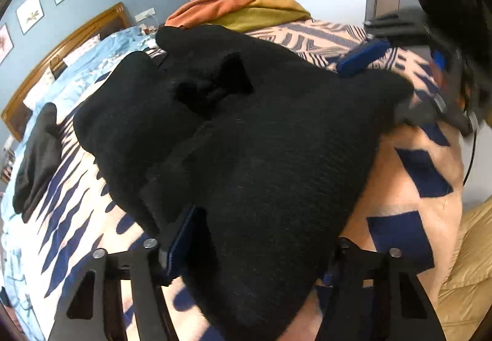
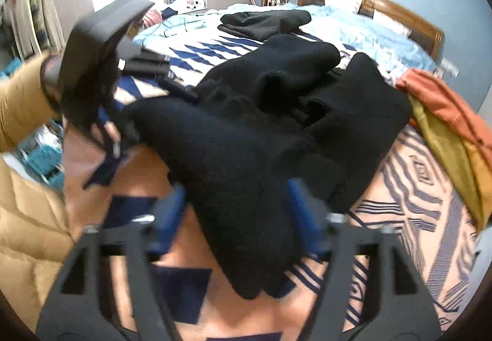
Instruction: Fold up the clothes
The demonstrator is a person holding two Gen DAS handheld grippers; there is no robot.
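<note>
Two grippers are mine, one in each hand, and both straddle the black knit sweater [image 1: 261, 138] that lies rumpled across the patterned bedspread [image 2: 415, 202]. My left gripper [image 1: 246, 251] has its jaws apart with a fold of sweater between them; whether the pads press on it I cannot tell. My right gripper [image 2: 236, 202] also stands with jaws apart over a corner of the sweater, its blue pads on either side of the cloth, not plainly pressing. No brand, label or readable writing shows anywhere. Beyond the sweater lie a second black garment [image 2: 264, 21] near the light blue quilt [image 2: 353, 24], and an orange and mustard heap [image 2: 446, 113] at the bed's edge. Framed prints [image 1: 30, 13] hang above the wooden headboard [image 2: 384, 5].
</note>
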